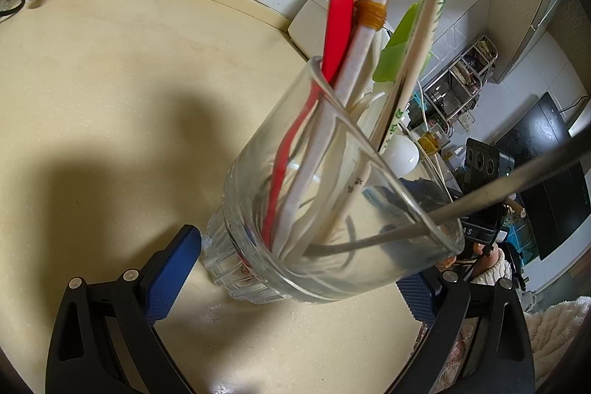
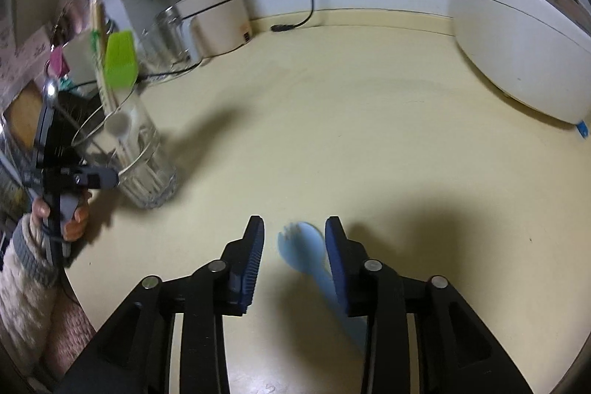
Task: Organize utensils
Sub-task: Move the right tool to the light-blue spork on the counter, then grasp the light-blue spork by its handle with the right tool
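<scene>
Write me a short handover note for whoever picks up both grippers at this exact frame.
Left gripper: jaws either side of the glass, contact unclear, steadying it on the counter.
Right gripper: jaws open, low over the counter, astride the blue spork, not gripping.
Done: red spoon, chopsticks, green brush and metal utensil stand in the glass.
Left: grip the spork and drop it into the glass.

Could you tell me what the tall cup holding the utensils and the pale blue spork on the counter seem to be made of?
The cup looks like clear glass: you see the utensils straight through its wall, the rim glints, and the thick base is faceted. The pale blue spork looks like matte plastic: an even, opaque colour with no metallic shine, though it is blurred, so that is less certain.
</scene>
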Demonstrator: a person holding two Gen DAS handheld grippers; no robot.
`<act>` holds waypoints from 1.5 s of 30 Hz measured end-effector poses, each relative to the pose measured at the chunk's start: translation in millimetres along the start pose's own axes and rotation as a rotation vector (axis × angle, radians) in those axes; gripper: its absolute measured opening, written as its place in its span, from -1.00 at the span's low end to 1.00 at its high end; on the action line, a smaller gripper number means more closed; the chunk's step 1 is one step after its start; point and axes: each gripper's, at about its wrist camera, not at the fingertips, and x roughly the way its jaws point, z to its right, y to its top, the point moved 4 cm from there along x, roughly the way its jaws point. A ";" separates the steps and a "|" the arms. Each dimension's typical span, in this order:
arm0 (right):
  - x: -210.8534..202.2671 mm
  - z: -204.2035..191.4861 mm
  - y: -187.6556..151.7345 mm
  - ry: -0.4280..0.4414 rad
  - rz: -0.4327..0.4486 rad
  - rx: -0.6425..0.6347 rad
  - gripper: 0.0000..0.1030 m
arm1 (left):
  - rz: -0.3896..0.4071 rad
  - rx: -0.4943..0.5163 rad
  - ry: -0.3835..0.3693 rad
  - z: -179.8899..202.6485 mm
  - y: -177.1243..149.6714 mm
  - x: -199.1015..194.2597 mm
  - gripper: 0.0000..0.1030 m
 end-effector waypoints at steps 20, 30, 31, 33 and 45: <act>24.8 -11.2 -11.5 -0.145 -0.069 -0.124 -0.24 | 0.000 0.000 0.000 -0.1 0.1 0.0 0.93; 32.8 -2.8 -2.4 -0.169 -0.031 0.008 -0.39 | 0.000 0.000 0.000 -0.2 0.1 0.0 0.93; 32.4 -0.2 -1.7 -0.157 -0.026 0.042 -0.39 | 0.000 0.000 0.000 -0.1 0.1 0.0 0.93; 32.9 3.2 -0.4 -0.142 -0.020 0.081 -0.39 | 0.000 0.000 0.000 -0.2 0.2 0.0 0.93; 36.3 -13.1 -3.9 -0.224 -0.045 -0.044 -0.34 | 0.000 0.000 0.000 -0.1 0.1 -0.1 0.93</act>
